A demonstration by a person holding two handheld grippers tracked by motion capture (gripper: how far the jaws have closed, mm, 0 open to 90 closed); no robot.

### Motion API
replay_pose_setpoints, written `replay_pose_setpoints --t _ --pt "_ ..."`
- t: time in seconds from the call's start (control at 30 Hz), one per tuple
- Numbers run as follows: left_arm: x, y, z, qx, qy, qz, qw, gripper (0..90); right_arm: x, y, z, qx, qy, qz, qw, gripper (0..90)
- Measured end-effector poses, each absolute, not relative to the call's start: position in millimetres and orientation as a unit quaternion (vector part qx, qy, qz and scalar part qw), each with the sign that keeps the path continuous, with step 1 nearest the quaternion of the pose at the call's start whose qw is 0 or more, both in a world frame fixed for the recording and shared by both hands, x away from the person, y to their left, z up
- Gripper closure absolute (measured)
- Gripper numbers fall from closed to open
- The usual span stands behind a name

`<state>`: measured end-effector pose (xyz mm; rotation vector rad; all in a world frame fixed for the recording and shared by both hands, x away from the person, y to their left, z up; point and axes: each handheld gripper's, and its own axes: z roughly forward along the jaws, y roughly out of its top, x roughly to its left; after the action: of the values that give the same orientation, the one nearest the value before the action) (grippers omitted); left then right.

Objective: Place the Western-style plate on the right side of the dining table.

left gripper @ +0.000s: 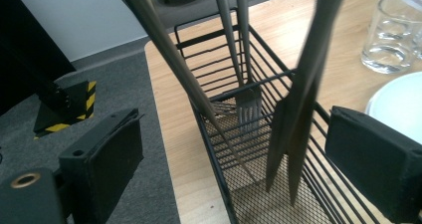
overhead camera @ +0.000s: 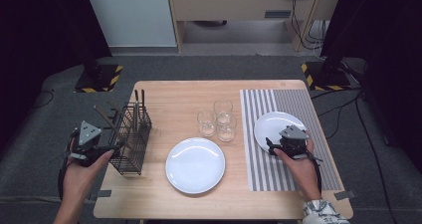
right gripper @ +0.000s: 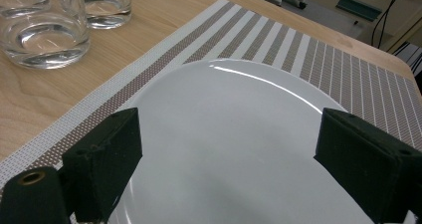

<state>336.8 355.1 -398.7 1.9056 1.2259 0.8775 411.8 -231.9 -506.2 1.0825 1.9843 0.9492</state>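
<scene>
Fig.: table-setting rig, both grippers idle over their targets. L gripper (overhead camera: 115,145), lower left of the high view, sits at the near end of the wire cutlery basket (overhead camera: 131,134); its fingers (left gripper: 107,157) stand wide apart and hold nothing, straddling the basket's corner. Cutlery (left gripper: 298,94) stands upright inside: stiff metal, light, slick; I'd pinch one handle high, above the rim. Which piece is knife or fork, apart from one fork head low in the basket, I can't say w/ certainty; blur is heavy. R gripper (overhead camera: 272,147), right of centre, hovers over the near rim of the white plate (right gripper: 239,134) on the striped placemat (right gripper: 278,40); fingers (right gripper: 107,159) spread, empty. Plate: rigid, glazed, breakable; take it by the rim edge. Second plate (overhead camera: 195,165) lies mid-worktop (overhead camera: 169,97), three glasses (overhead camera: 218,119) just beyond it.
</scene>
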Motion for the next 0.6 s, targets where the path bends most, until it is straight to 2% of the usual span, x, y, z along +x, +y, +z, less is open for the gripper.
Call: replay_pose_setpoints --t 0.33,0.53,0.57,0.6 --pt "358 364 -401 0.729 0.49 0.332 0.345 15.8 410 -231 -506 0.41 0.761 0.358 0.353 18.0" --pt "366 368 -404 0.722 0.505 0.31 0.358 29.3 410 -229 -508 0.408 0.764 0.357 0.35 20.1" --pt "367 368 -404 0.721 0.506 0.308 0.36 29.3 410 -229 -508 0.408 0.764 0.357 0.35 20.1" --pt "368 368 -404 0.721 0.507 0.306 0.36 34.0 410 -229 -508 0.408 0.764 0.357 0.349 20.4"
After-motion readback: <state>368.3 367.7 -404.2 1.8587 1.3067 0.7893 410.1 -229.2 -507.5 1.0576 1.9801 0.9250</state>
